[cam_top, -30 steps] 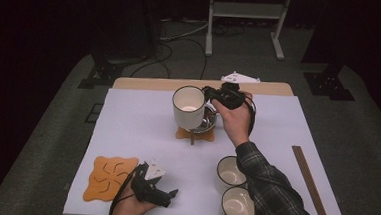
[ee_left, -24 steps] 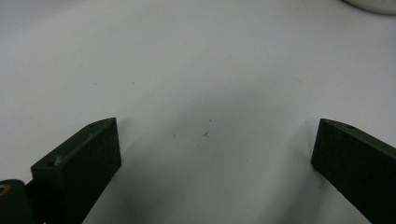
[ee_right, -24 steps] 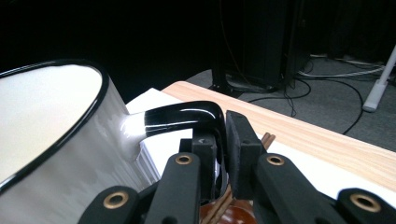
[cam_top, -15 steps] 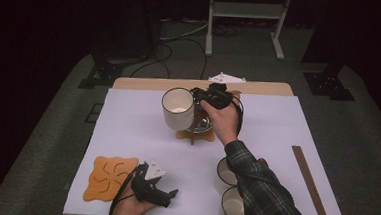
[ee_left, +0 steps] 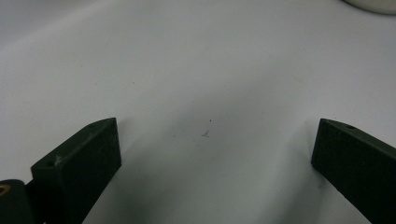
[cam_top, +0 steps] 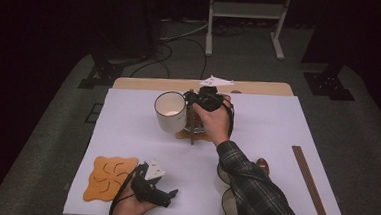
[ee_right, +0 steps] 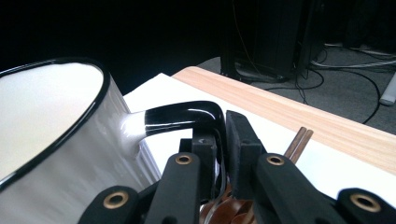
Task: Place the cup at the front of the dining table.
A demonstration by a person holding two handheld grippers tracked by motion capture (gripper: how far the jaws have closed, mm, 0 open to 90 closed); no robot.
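Clearly the right gripper (cam_top: pixel 194 108) is pinching the black handle (ee_right: pixel 187 116) of the white mug (cam_top: pixel 170 111), held just left of the wooden stand (cam_top: pixel 193 130) at the far middle of the white sheet (cam_top: pixel 277 133); I'd keep the mug level and carry it slowly toward the orange coaster (cam_top: pixel 109 177), well nearer than the stand. Near that coaster the left gripper (cam_top: pixel 165 193) rests with jaws spread over bare sheet, two more mugs sit nearer than the stand, and dark floor with cables surrounds the table.
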